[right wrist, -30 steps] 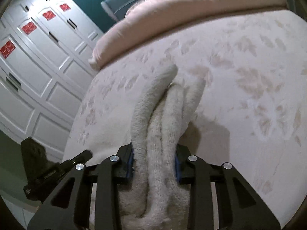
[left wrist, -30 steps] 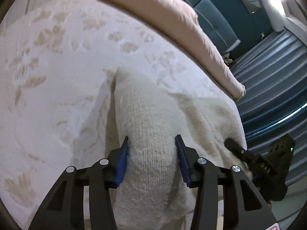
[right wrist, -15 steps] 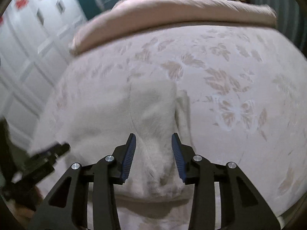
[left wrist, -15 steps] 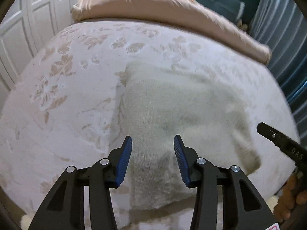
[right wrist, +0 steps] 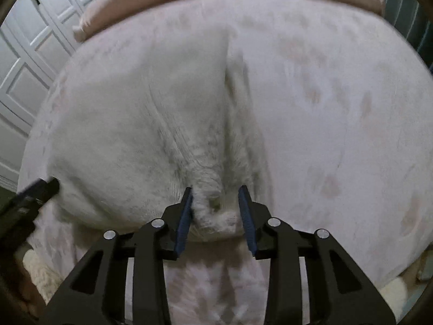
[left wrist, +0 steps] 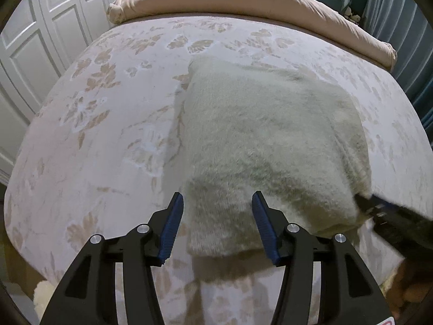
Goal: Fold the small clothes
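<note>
The cream knit garment (left wrist: 265, 146) lies spread on the floral bedspread (left wrist: 102, 124). The left gripper (left wrist: 217, 224) has just been opening, its jaws astride the near hem without pressing it. The right gripper (right wrist: 216, 211) stands partly open around a bunched fold; grip unclear.

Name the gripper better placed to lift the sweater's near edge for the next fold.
Right, probably. The right gripper has the sweater bunched at its near edge between its jaws. The left gripper has just been opening; its jaws stand wide, the edge lying loose between them, so it would need to regrasp.
</note>
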Demonstrator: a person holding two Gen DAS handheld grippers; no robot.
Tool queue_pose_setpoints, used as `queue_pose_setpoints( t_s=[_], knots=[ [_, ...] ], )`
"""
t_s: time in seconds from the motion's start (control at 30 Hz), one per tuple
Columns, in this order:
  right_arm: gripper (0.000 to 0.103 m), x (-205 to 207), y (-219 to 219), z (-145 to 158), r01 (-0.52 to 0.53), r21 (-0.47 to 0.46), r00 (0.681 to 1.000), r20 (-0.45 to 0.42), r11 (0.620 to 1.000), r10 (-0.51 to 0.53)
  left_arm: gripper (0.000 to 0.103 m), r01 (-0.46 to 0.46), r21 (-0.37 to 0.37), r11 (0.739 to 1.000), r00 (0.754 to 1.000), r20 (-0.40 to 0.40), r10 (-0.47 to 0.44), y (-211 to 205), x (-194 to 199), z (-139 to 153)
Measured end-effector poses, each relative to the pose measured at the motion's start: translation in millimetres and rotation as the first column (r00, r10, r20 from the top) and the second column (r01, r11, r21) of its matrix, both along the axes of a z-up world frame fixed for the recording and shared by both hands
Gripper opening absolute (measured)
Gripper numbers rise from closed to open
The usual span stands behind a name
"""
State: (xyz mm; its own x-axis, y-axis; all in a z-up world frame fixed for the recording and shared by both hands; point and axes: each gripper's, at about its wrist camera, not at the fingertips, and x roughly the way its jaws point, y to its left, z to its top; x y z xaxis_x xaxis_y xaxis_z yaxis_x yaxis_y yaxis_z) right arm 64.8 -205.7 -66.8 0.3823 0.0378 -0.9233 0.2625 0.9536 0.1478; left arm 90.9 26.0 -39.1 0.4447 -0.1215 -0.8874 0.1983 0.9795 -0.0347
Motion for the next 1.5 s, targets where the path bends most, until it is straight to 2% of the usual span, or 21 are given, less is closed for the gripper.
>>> queue_pose_setpoints(
  t_s=[0.13, 0.23, 0.3, 0.43, 0.47, 0.57, 0.63, 0.67, 0.73, 0.8, 0.83, 0.93, 1.0, 1.03, 1.07, 1.1, 1.13, 1.2, 1.3, 1.4, 1.5],
  knots=[
    [0.034, -8, -11, 25, 0.047, 0.105, 0.996, 0.065, 0.993, -0.054, 0.052, 0.003, 0.008, 1.000, 1.000, 0.000, -0.003, 6, -12, 2],
    [0.046, -6, -20, 31, 0.077, 0.100, 0.993, 0.086, 0.992, -0.086, 0.052, -0.003, -0.008, 1.000, 1.000, -0.027, 0.003, 14, -21, -2],
    [0.055, 0, -24, 24, 0.086, 0.098, 0.993, 0.070, 0.992, -0.093, 0.052, -0.004, -0.019, 1.000, 0.999, -0.051, 0.003, 18, -25, -9],
    [0.063, 11, -23, -6, 0.074, 0.176, 0.997, -0.006, 0.982, -0.074, 0.052, -0.009, 0.016, 1.000, 0.995, -0.095, 0.011, 26, -31, -31],
    [0.062, 12, -22, -10, 0.075, 0.182, 0.997, -0.011, 0.981, -0.074, 0.052, -0.017, 0.033, 0.999, 0.995, -0.101, 0.020, 29, -30, -38],
    [0.033, 11, -20, -3, 0.067, 0.217, 0.998, 0.007, 0.974, -0.070, 0.052, -0.067, 0.037, 0.997, 0.994, -0.089, 0.070, 41, -21, -41],
    [0.029, 9, -20, 11, 0.051, 0.238, 0.997, 0.044, 0.970, -0.064, 0.053, -0.091, 0.006, 0.996, 0.991, -0.093, 0.091, 48, -13, -37],
    [0.029, 5, -20, 19, 0.045, 0.243, 0.996, 0.068, 0.969, -0.064, 0.053, -0.095, 0.014, 0.995, 0.991, -0.090, 0.096, 49, -9, -36],
    [0.029, 1, -23, 14, 0.057, 0.239, 0.996, 0.055, 0.969, -0.072, 0.055, -0.082, 0.051, 0.995, 0.993, -0.086, 0.087, 48, -4, -40],
    [0.032, 1, -22, -13, 0.072, 0.220, 0.997, -0.011, 0.973, -0.071, 0.056, -0.100, 0.060, 0.993, 0.988, -0.109, 0.106, 51, -1, -51],
    [0.032, 0, -20, -19, 0.067, 0.207, 0.998, -0.013, 0.976, -0.066, 0.056, -0.119, 0.060, 0.991, 0.985, -0.121, 0.125, 53, -2, -57],
    [0.040, -3, -10, 3, 0.065, 0.123, 0.997, 0.030, 0.990, -0.069, 0.056, -0.108, 0.092, 0.990, 0.989, -0.090, 0.116, 49, -11, -51],
    [0.041, -14, -3, 22, 0.063, 0.066, 0.993, 0.092, 0.996, -0.069, 0.055, -0.109, 0.057, 0.992, 0.991, -0.077, 0.114, 48, -23, -42],
    [0.049, -21, 1, 28, 0.068, 0.037, 0.991, 0.116, 0.997, -0.072, 0.056, -0.109, 0.039, 0.993, 0.991, -0.068, 0.112, 47, -29, -38],
    [0.061, -33, 5, 34, 0.076, 0.000, 0.986, 0.146, 0.997, -0.075, 0.057, -0.110, 0.027, 0.994, 0.993, -0.048, 0.111, 46, -37, -33],
    [0.068, -42, 8, 35, 0.079, -0.021, 0.983, 0.165, 0.997, -0.074, 0.062, -0.110, 0.021, 0.994, 0.993, -0.032, 0.110, 43, -44, -30],
    [0.069, -51, 11, 35, 0.080, -0.043, 0.982, 0.178, 0.996, -0.071, 0.069, -0.112, 0.022, 0.994, 0.994, -0.019, 0.112, 40, -50, -29],
    [0.070, -71, 21, 26, 0.081, -0.105, 0.983, 0.173, 0.991, -0.062, 0.075, -0.110, 0.028, 0.994, 0.994, 0.001, 0.110, 32, -61, -30],
    [0.076, -89, 32, 7, 0.081, -0.164, 0.989, 0.136, 0.983, -0.058, 0.077, -0.092, 0.055, 0.994, 0.996, 0.001, 0.092, 19, -73, -39],
    [0.078, -104, 39, 0, 0.086, -0.179, 0.988, 0.138, 0.980, -0.062, 0.077, -0.083, 0.079, 0.993, 0.997, 0.002, 0.084, 10, -83, -47],
    [0.082, -109, 40, 0, 0.091, -0.188, 0.986, 0.152, 0.978, -0.063, 0.077, -0.092, 0.063, 0.994, 0.996, 0.007, 0.092, 10, -88, -49]
  ],
)
